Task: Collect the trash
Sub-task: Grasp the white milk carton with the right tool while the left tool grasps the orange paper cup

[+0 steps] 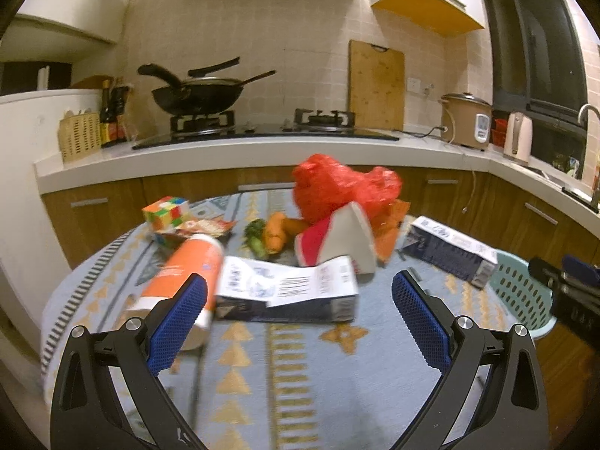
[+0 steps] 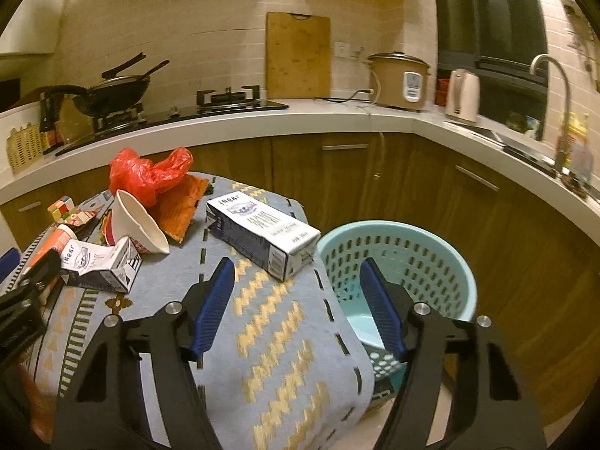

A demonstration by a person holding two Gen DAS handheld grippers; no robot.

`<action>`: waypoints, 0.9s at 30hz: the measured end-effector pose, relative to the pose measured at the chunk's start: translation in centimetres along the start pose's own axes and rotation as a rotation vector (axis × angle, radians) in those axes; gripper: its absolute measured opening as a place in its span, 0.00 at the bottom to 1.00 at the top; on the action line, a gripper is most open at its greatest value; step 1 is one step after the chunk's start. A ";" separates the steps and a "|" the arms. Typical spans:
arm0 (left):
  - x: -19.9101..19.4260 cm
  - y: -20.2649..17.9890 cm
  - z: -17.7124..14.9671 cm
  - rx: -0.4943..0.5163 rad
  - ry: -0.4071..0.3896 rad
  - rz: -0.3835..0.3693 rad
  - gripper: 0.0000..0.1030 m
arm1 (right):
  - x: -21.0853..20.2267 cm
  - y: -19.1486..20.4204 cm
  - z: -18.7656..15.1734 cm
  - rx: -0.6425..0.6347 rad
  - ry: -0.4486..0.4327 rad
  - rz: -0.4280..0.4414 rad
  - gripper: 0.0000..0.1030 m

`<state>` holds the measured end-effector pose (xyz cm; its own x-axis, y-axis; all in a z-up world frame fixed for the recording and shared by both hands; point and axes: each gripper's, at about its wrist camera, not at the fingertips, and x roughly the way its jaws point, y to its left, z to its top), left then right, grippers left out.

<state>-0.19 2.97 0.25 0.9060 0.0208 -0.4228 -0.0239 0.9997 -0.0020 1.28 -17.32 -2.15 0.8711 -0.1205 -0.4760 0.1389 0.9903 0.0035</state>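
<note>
Left gripper point(image 1: 300, 296): jaws wide apart, blue pads at lower left and lower right of frame, nothing clamped. Right gripper point(image 2: 298, 288): jaws parted, narrower, pads low centre, gripping nothing.

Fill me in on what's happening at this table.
A person with a gripper in each hand is clearing trash into the blue basket beside the table. The left gripper hangs open before a flattened milk carton; the right gripper is open and empty, short of another milk carton near the table's edge.

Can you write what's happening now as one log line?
left gripper: open, empty | right gripper: open, empty | milk cartons: on table | basket: beside table
</note>
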 end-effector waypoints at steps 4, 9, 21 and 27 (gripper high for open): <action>0.1 3.9 1.1 -0.017 0.054 0.013 0.93 | 2.6 -0.4 1.8 -0.064 0.009 0.073 0.61; 2.0 9.6 2.5 -0.071 0.153 0.008 0.93 | 7.0 -1.3 3.6 -0.094 0.052 0.152 0.74; 9.4 11.0 2.1 -0.107 0.410 -0.037 0.86 | 14.5 -0.2 4.0 -0.188 0.214 0.264 0.79; 10.6 11.5 1.3 -0.124 0.455 -0.028 0.82 | 14.4 1.5 4.0 -0.209 0.234 0.288 0.65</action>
<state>9.71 14.65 -3.04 0.6307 -0.0416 -0.7749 -0.0773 0.9902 -0.1162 15.95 -17.81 -5.53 0.7268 0.1577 -0.6685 -0.2138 0.9769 -0.0019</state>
